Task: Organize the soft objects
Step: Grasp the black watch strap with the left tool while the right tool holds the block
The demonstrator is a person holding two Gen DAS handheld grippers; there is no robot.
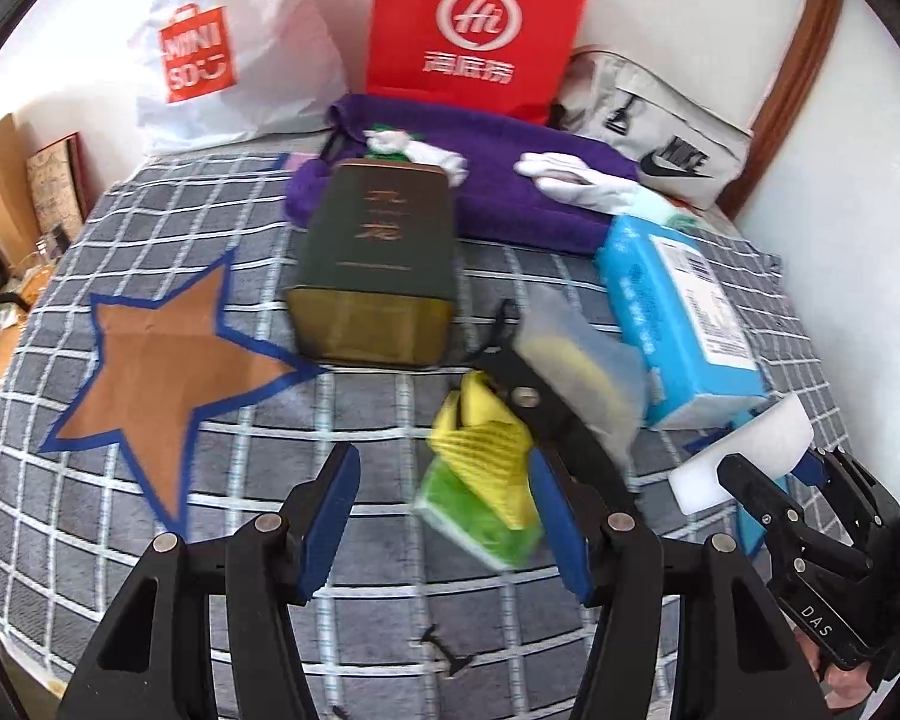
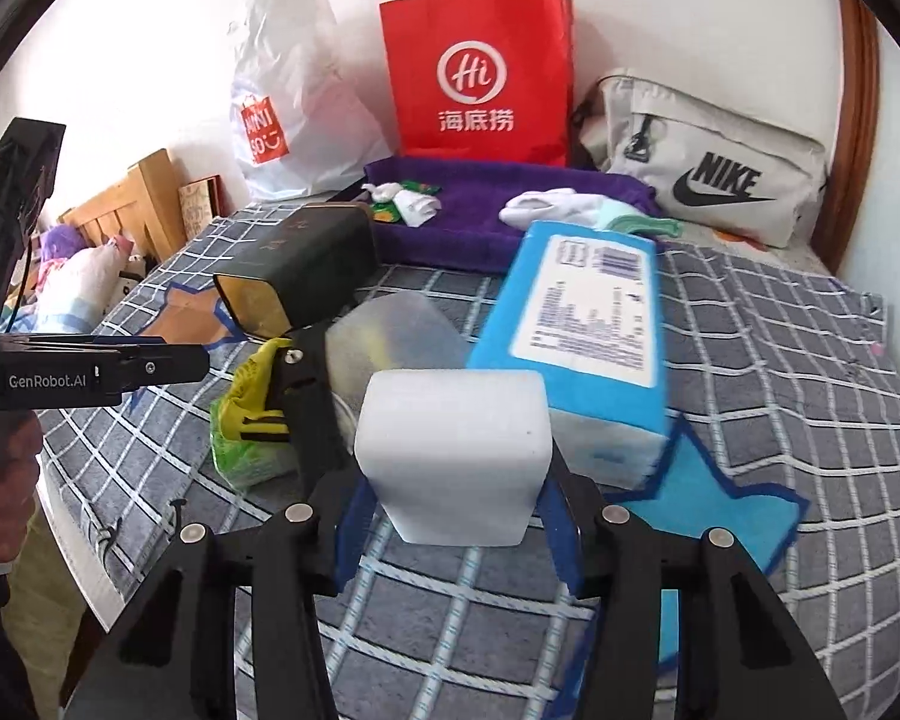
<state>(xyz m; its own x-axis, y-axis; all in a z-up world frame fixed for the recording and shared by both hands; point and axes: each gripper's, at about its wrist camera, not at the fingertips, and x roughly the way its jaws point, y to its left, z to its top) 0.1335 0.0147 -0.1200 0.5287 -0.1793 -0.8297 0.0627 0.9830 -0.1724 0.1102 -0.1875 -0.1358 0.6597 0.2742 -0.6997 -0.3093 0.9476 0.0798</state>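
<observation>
My right gripper [image 2: 450,516] is shut on a white foam block [image 2: 453,450] and holds it above the checked blanket; the block also shows at the right of the left wrist view [image 1: 744,456]. My left gripper [image 1: 444,516] is open above the blanket. A yellow-green sponge pack [image 1: 486,480] lies blurred just inside its right finger [image 1: 561,531]. A purple towel [image 1: 510,180] at the back carries white socks [image 1: 570,174] and small white-green items [image 1: 402,144]. A blue tissue pack [image 2: 582,324] lies ahead of the right gripper.
A dark green tin box [image 1: 378,276] lies mid-bed. A brown star [image 1: 162,372] is on the left and a blue star [image 2: 714,516] on the right. A red paper bag [image 1: 474,24], a white Miniso bag [image 1: 222,60] and a Nike pouch [image 2: 714,174] line the wall.
</observation>
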